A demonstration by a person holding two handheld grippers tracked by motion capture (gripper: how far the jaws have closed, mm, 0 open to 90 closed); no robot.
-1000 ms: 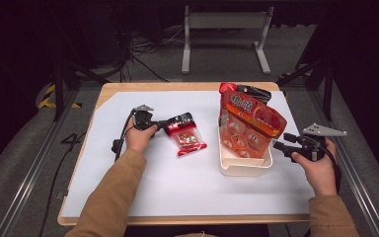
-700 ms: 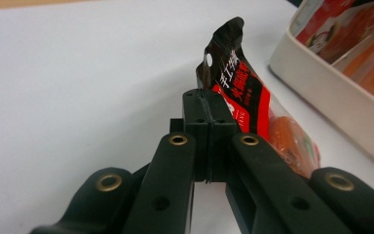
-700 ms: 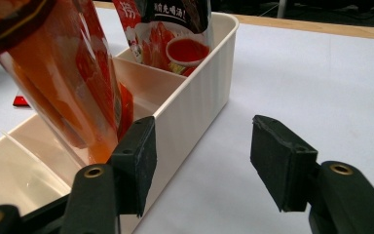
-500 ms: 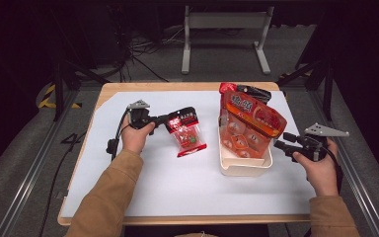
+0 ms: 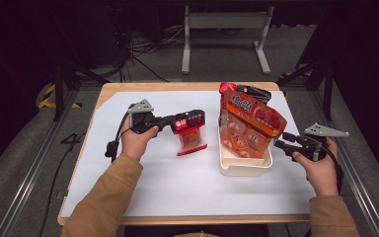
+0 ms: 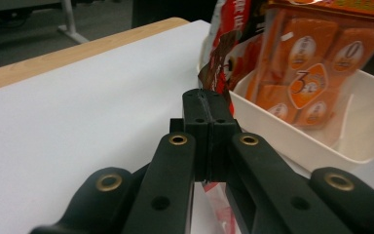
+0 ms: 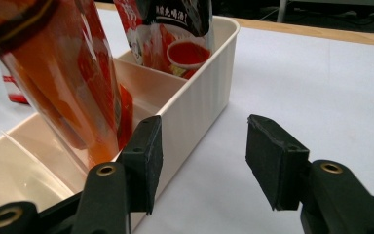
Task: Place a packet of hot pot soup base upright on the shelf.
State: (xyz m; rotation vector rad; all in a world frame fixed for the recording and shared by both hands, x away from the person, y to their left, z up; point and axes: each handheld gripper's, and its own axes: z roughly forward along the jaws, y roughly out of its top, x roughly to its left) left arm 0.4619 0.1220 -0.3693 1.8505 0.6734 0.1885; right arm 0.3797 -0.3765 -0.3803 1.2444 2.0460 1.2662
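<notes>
My left gripper [image 5: 175,122] is shut on the top edge of a small red snack packet [image 5: 191,138], which hangs above the white sheet just left of the white bin [image 5: 244,169]. In the left gripper view the jaws [image 6: 208,105] pinch the packet's edge [image 6: 215,90]. A large orange packet [image 5: 249,126] leans in the bin, with a red and black packet [image 5: 242,90] behind it. My right gripper [image 5: 281,144] is at the bin's right wall. Its jaws [image 7: 204,131] have just been closing; the bin wall [image 7: 199,83] stands between them and the pads are not pressing on it.
A white sheet [image 5: 177,182] covers the wooden table [image 5: 177,86]. A metal stand [image 5: 224,44] and cables [image 5: 143,54] lie on the floor beyond the far edge. Rails run along both sides of the table.
My left hand has lifted the red packet off the sheet and carried it right, toward the bin. The right hand has stayed put while its jaws narrowed around the bin wall.
</notes>
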